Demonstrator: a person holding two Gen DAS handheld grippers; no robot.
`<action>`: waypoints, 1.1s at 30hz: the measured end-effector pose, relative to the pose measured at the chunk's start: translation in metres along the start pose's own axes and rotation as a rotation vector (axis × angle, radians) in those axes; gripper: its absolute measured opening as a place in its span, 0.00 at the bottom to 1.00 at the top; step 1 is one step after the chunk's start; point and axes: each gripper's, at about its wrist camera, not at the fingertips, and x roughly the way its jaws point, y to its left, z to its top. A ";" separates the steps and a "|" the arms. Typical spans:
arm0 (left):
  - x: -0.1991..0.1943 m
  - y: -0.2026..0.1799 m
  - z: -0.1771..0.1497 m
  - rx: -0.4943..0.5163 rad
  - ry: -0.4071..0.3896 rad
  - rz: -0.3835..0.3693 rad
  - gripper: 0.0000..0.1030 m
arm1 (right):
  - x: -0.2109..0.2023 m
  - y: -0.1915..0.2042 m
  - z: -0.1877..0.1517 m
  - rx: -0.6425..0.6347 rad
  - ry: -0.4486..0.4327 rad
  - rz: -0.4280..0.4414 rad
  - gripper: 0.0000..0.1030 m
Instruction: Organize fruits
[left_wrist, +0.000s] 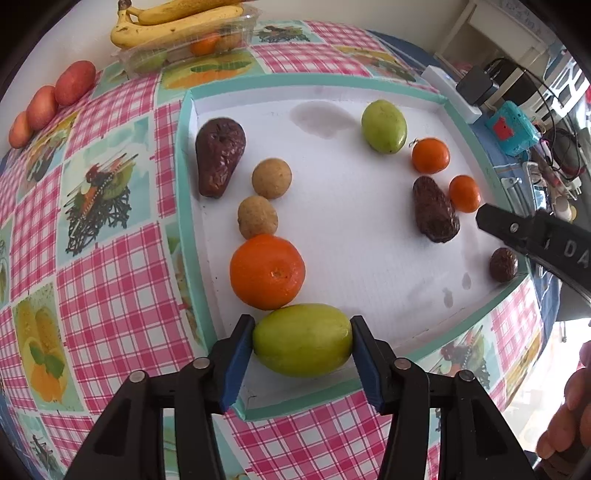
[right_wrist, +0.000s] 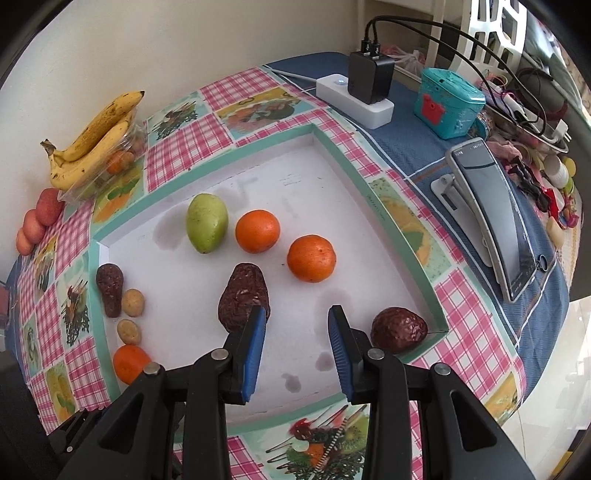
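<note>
A green oval fruit (left_wrist: 302, 339) lies at the near edge of the white tray (left_wrist: 186, 184), and my left gripper (left_wrist: 302, 326) is shut on its two ends. Just beyond it sit a big orange (left_wrist: 267, 271), two tan round fruits (left_wrist: 257, 217) and a dark wrinkled fruit (left_wrist: 219, 155). My right gripper (right_wrist: 296, 314) hovers open over bare tray floor with nothing between its pads. A dark wrinkled fruit (right_wrist: 243, 299) lies just beyond its left finger, and another (right_wrist: 399, 328) to its right. Farther off are a green fruit (right_wrist: 206, 222) and two small oranges (right_wrist: 311, 257).
Bananas on a clear plastic box (left_wrist: 177, 22) and several red fruits (left_wrist: 74, 83) stand at the far left by the wall. Right of the tray are a power strip with charger (right_wrist: 354, 96), a teal box (right_wrist: 448, 101) and a phone on a stand (right_wrist: 491, 214). A hand (left_wrist: 569, 406) shows at the right edge.
</note>
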 end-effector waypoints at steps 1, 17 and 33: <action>-0.003 0.001 0.001 -0.001 -0.004 -0.006 0.59 | 0.000 0.000 0.000 -0.001 -0.001 0.000 0.35; -0.058 0.081 -0.001 -0.189 -0.204 0.211 1.00 | -0.005 0.019 -0.007 -0.050 -0.020 -0.006 0.61; -0.113 0.128 -0.081 -0.257 -0.311 0.345 1.00 | -0.048 0.082 -0.071 -0.274 -0.081 0.089 0.83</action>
